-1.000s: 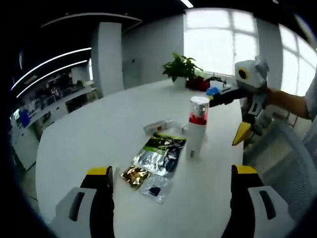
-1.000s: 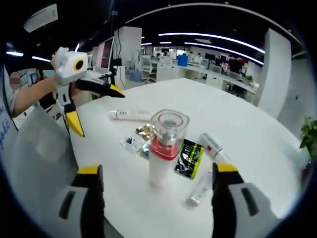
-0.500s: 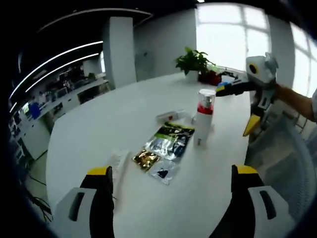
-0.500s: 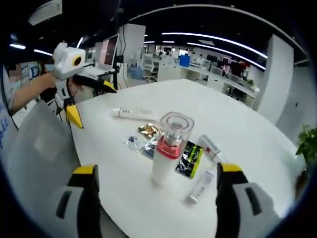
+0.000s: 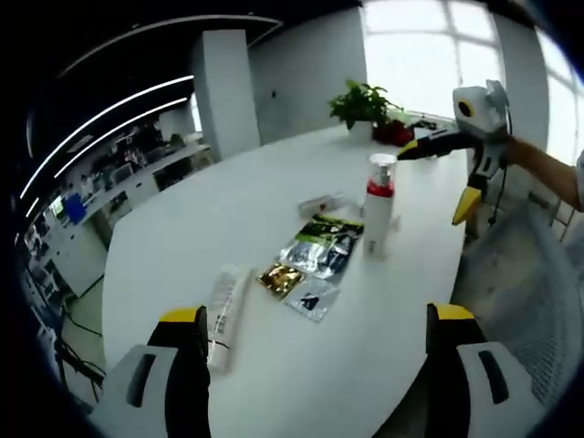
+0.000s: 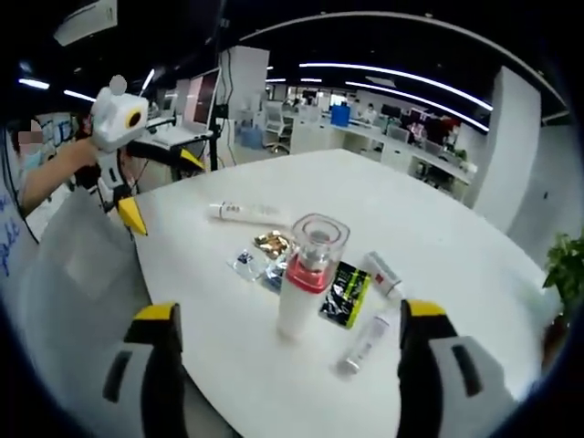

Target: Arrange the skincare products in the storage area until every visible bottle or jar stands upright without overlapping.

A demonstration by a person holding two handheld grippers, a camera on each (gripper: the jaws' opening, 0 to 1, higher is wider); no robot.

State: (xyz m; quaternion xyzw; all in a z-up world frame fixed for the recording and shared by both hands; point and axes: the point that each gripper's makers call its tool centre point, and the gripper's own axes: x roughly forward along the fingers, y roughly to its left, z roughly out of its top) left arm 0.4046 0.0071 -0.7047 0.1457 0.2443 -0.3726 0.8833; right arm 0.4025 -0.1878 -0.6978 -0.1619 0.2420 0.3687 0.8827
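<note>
A round white surface (image 5: 274, 210) was seen in both views, in an open office with desks and ceiling light strips behind. In the left gripper view, one white bottle (image 5: 377, 208) with a red band and a clear cap stood upright right of centre. Just beside it lay a green-and-black packet (image 5: 321, 246), a gold packet (image 5: 280, 277) and a clear packet (image 5: 310, 298), bunched together and partly overlapping. One white tube (image 5: 223, 306) lay flat at lower left, apart from the packets, and another tube (image 5: 320, 203) lay beyond them. A potted plant (image 5: 364, 105) stood at the far edge near the window.

In the right gripper view, the same bottle (image 6: 305, 277) stood in the centre, with two tubes lying flat at its right, one (image 6: 381, 271) with a red mark and one (image 6: 361, 348) near the lower edge. A third tube (image 6: 246, 213) lay at upper left.

The left gripper (image 5: 315, 330) was held wide open with nothing in it, low in its own view and at upper left (image 6: 155, 193) in the other. The right gripper (image 6: 287, 327) was likewise wide open and empty, and appeared at upper right (image 5: 447, 178) of the left gripper view, clear of the surface.
</note>
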